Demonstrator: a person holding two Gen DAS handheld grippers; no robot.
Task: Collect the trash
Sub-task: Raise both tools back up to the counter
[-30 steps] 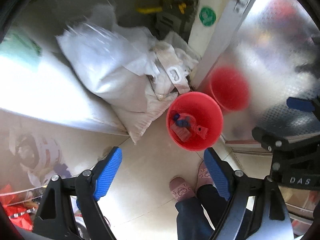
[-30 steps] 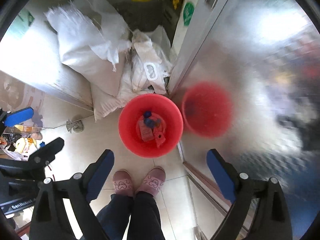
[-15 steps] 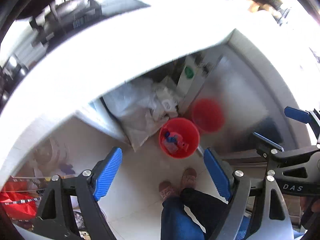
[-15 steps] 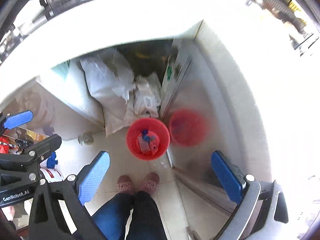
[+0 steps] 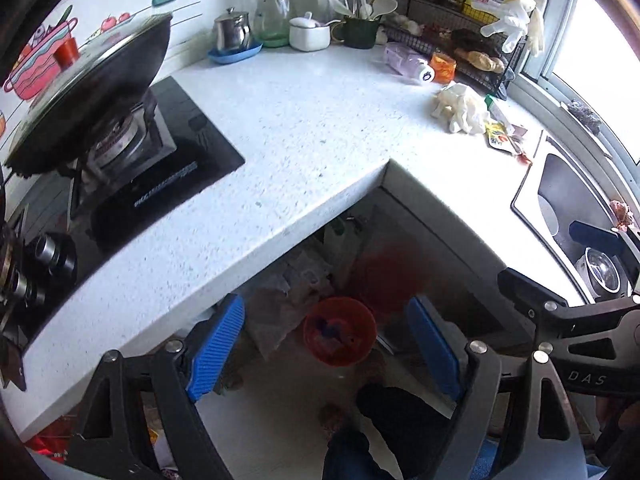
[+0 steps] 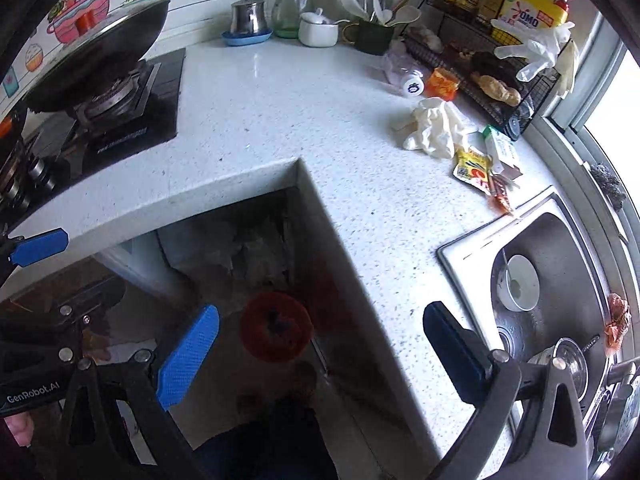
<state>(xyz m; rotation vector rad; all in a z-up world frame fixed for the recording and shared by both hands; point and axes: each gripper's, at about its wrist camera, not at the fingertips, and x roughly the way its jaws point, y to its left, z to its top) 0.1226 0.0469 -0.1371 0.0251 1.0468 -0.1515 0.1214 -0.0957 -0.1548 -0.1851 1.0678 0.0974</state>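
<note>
Trash lies on the white table (image 6: 280, 120) just beside the sink (image 6: 560, 240): crumpled white glove (image 6: 434, 126), yellow sachet (image 6: 472, 168), small carton (image 6: 500, 146). We find left tongs (image 5: 326, 346) and right tongs (image 6: 320, 358) both spread wide, empty, well apart from the sink's litter, above a red bucket (image 5: 339, 330) on the floor.
</note>
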